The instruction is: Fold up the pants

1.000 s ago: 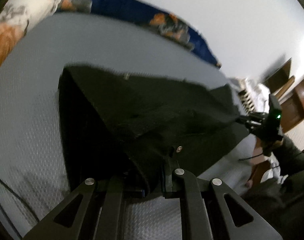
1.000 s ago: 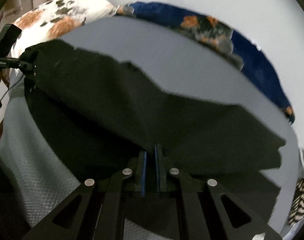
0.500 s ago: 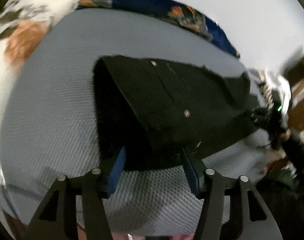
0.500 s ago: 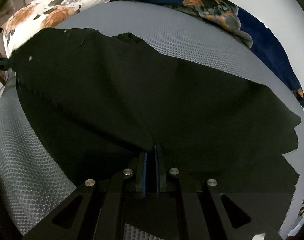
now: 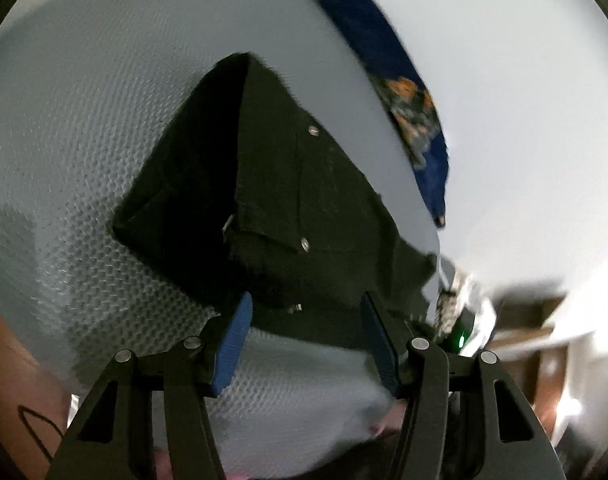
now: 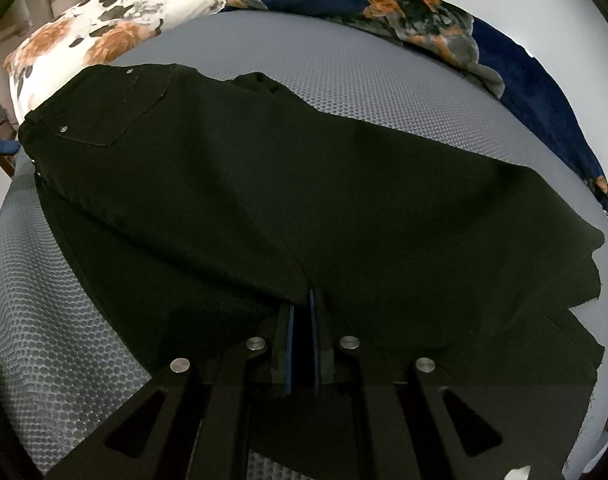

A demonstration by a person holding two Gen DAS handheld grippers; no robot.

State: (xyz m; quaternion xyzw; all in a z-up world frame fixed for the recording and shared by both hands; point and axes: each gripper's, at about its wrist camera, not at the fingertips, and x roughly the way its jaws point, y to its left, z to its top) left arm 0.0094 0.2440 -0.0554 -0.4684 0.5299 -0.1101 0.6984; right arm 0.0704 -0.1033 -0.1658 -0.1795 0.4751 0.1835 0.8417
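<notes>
Right hand-held gripper (image 6: 302, 300), bottom center of its view, is pinching the black pants (image 6: 264, 200) w/ fingers together, prob. keeping the fold aligned. Left hand-held gripper (image 5: 304, 308) is hanging apart, empty, just short of the waistband. Pants are lying across the grey bed (image 6: 383, 92).

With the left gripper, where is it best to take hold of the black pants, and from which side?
Probably the waistband corner of the black pants: both layers meet there at an exposed edge. Bring the open left gripper in from the bare grey mattress side, low.
</notes>
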